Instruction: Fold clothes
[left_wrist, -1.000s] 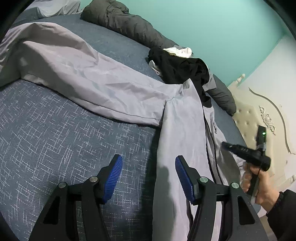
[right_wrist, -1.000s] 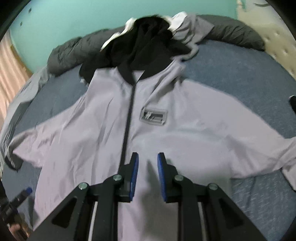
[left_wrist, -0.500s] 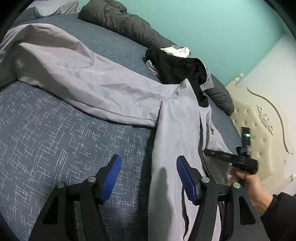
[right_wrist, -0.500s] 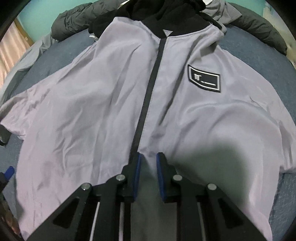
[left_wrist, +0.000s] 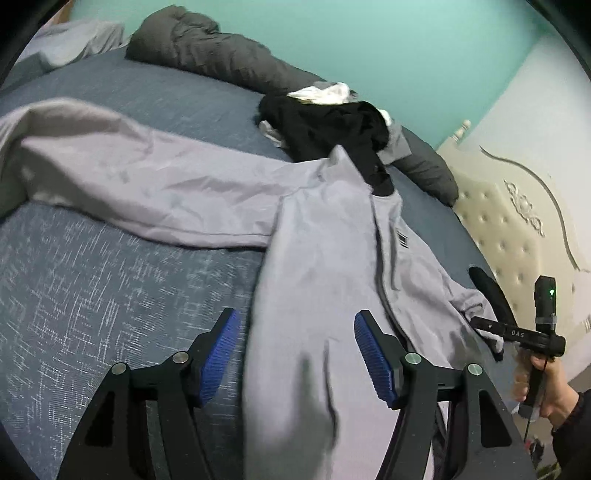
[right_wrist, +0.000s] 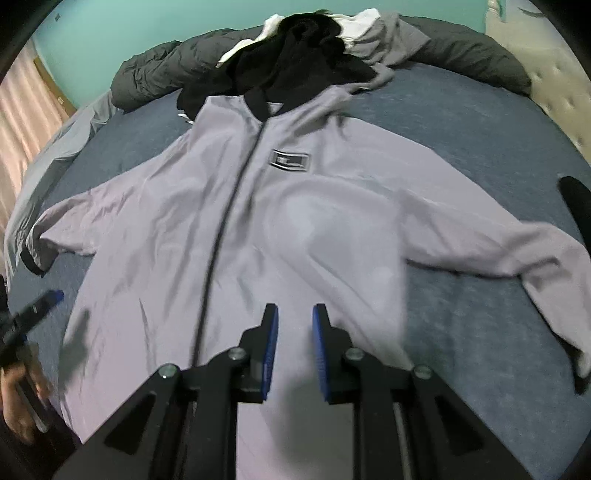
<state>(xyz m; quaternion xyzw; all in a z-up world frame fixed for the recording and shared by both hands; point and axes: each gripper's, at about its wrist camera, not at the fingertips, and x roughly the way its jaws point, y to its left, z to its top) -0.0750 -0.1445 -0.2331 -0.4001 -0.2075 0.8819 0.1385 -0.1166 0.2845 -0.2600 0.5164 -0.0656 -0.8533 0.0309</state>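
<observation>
Lengthwise, grey jacket (right_wrist: 295, 229) lies flat, collar (right_wrist: 258, 103) pointing away from both tongs.

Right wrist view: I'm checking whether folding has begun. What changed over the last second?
The right gripper dipped close over the jacket near its zipper, then drew back to a wider view; its fingers kept their narrow gap and gripped nothing. The left gripper stayed open. The jacket stayed spread flat, sleeves out, unfolded.

Both wrists over jacket (right_wrist: 303, 221) (shared)
</observation>
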